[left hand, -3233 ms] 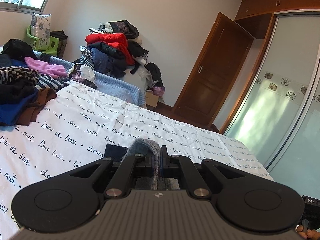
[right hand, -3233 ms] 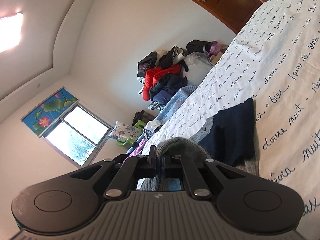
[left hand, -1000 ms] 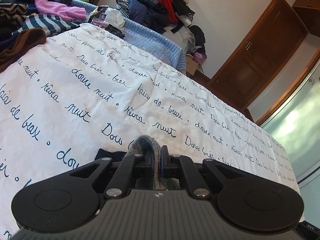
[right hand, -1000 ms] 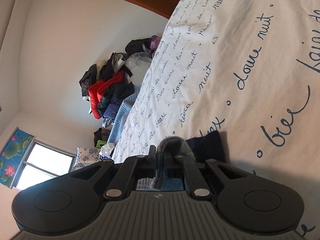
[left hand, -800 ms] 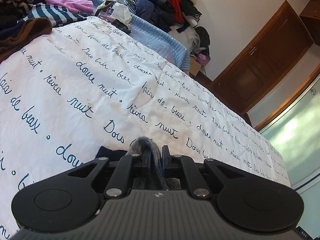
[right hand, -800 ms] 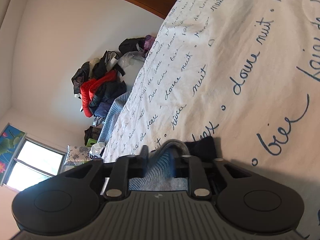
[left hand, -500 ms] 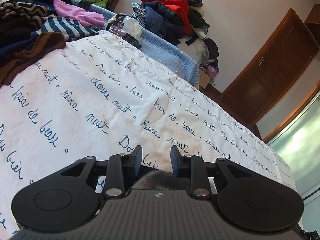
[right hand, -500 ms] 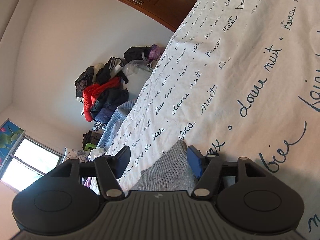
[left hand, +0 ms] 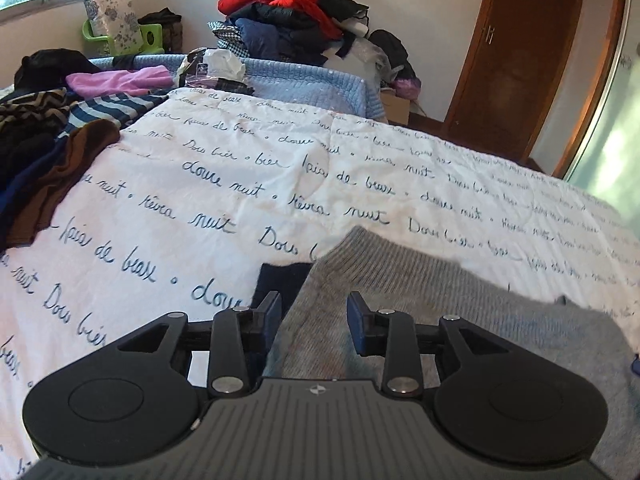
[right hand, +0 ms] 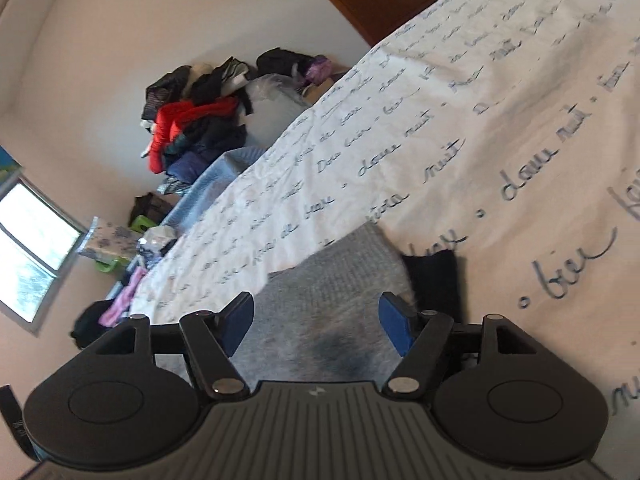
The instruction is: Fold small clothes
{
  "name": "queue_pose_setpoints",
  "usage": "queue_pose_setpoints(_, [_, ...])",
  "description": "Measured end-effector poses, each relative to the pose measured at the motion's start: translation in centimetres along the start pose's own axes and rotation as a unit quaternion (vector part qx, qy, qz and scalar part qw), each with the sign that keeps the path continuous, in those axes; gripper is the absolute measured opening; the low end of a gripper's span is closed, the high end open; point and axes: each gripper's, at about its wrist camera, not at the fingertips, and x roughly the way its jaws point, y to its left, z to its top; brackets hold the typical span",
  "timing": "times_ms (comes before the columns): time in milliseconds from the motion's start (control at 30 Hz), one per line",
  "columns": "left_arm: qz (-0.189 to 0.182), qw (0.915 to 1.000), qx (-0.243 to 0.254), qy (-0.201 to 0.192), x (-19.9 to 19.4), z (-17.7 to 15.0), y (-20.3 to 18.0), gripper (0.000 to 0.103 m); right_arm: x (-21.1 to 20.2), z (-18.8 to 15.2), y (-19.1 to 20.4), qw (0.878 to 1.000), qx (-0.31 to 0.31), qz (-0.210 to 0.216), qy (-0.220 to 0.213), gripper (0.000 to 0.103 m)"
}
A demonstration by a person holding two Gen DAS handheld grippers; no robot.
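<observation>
Both my tongs stand parted and hold nothing. My left gripper shows a moderate gap between its pads; my right gripper stands wider. Their jaws have just been opening, and the grey knit garment lies under the gaps, pressed by no pad.

Risks, as I judge them. Freshly let go, the knit may relax and its turned-over edge creep back, because ribbed wool springs and nothing pins it. A pad drawn low across the fabric could snag the weave and drag the layer askew. The dark navy piece peeking out beneath could shift with it — the two cloths touch, so a tug on one moves the other. The soft white bedspread with its script print gives no firm backing, so any pressing-flat may wrinkle rather than crease.

Position of the garment. In the left wrist view it spreads from between the fingers out toward 1 and 3 o'clock, its ribbed edge at 12 o'clock; the navy piece shows at 11 o'clock, just beside the left pad. In the right wrist view the grey knit fills the gap and runs to 12 o'clock, with the navy piece at 1 o'clock. A heap of unfolded clothes lies well apart, at 10 o'clock — untouched.
</observation>
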Motion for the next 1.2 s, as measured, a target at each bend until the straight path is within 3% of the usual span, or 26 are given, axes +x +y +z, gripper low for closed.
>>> queue_pose_setpoints(100, [-0.017, 0.9998, 0.004, 0.006, -1.9, -1.7, 1.4, 0.043, -2.1, -0.6, 1.0, 0.999, -0.041, -0.001, -0.013, 0.070])
queue_pose_setpoints(200, [-0.019, 0.9996, 0.010, 0.019, -3.6, -3.5, 3.1, 0.043, -4.3, -1.8, 2.2, 0.996, -0.085, 0.016, -0.011, 0.078])
queue_pose_setpoints(300, [-0.020, 0.9991, 0.014, 0.034, -4.8, -5.3, 4.6, 0.043, -5.8, -3.8, 3.4, 0.989, -0.134, 0.056, 0.018, 0.078])
queue_pose_setpoints(433, [0.001, 0.9978, 0.046, 0.048, -5.6, -7.5, 5.2, 0.044, -6.6, -7.7, 4.9, 0.968, -0.215, 0.093, 0.086, 0.078])
queue_pose_setpoints(533, [0.030, 0.9967, 0.055, 0.052, -5.6, -8.5, 5.7, 0.045, -6.4, -9.7, 4.6, 0.963, -0.240, 0.053, 0.110, 0.078])
queue_pose_setpoints(633, [0.029, 0.9978, 0.027, 0.054, -5.9, -8.7, 6.4, 0.045, -6.5, -10.2, 4.0, 0.965, -0.244, -0.004, 0.101, 0.078])
queue_pose_setpoints(733, [0.037, 0.9983, 0.023, 0.040, -6.9, -8.6, 5.8, 0.045, -8.2, -10.2, 4.6, 0.967, -0.242, 0.008, 0.079, 0.079])
queue_pose_setpoints(867, [0.046, 0.9986, 0.020, 0.017, -8.0, -8.9, 4.8, 0.051, -9.3, -10.9, 5.7, 0.969, -0.238, 0.011, 0.068, 0.087])
queue_pose_setpoints(1200, [0.051, 0.9986, 0.011, 0.008, -9.6, -11.2, 3.5, 0.062, -9.4, -14.0, 7.1, 0.966, -0.245, -0.020, 0.080, 0.090])
